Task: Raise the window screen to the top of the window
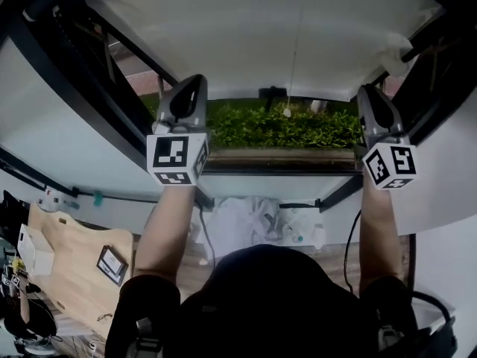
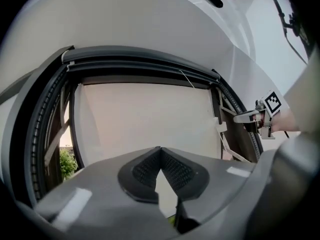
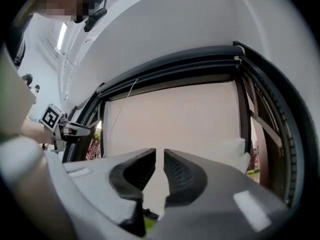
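Observation:
The white window screen [image 1: 261, 36] covers the upper part of the black-framed window [image 1: 82, 73]; its lower edge hangs above the green bushes [image 1: 276, 125]. A thin pull cord [image 1: 292, 58] dangles from it. My left gripper [image 1: 190, 80] is raised at the screen's lower left edge, and in the left gripper view the left gripper [image 2: 160, 150] has its tips touching with nothing seen between them, the screen [image 2: 145, 114] behind. My right gripper [image 1: 367, 89] is up at the lower right edge. There the right gripper [image 3: 159, 154] shows a narrow empty gap, with the screen [image 3: 175, 114] beyond.
The window sill [image 1: 276, 159] runs below the bushes. White crumpled plastic [image 1: 253, 218] lies under the sill. A wooden board [image 1: 74, 259] with small items sits at the lower left. The person's head and arms fill the lower middle of the head view.

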Action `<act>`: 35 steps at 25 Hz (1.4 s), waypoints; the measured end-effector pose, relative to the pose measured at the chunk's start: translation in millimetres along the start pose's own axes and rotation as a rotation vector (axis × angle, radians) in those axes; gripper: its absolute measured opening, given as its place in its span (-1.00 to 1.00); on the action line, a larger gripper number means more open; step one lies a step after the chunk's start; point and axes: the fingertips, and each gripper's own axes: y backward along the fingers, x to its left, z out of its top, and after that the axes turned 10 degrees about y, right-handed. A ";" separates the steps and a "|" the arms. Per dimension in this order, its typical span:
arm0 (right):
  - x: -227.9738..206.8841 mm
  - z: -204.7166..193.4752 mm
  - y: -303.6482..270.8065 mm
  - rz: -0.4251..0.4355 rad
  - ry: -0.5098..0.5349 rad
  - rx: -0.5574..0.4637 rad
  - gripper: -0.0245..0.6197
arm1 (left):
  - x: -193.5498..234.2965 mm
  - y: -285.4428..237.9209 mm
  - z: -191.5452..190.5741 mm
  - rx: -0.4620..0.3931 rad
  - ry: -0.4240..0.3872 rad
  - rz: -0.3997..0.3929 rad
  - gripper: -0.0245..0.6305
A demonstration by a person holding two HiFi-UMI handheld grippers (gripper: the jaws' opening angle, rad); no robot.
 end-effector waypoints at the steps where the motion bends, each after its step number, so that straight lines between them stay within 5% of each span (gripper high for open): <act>1: 3.5 -7.6 3.5 0.004 -0.009 0.015 -0.76 | -2.6 3.0 -8.3 0.011 0.002 0.003 -0.90; 17: 53.6 -126.3 70.7 0.013 -0.079 0.206 -0.92 | -50.0 60.8 -150.7 0.192 0.076 -0.010 -0.90; 24: 68.6 -188.5 113.7 0.007 -0.148 0.332 -0.92 | -62.4 86.3 -197.3 0.209 0.122 -0.030 -0.90; 35: 66.8 -196.6 127.8 -0.018 -0.153 0.342 -0.92 | -61.6 92.0 -202.9 0.199 0.118 -0.043 -0.91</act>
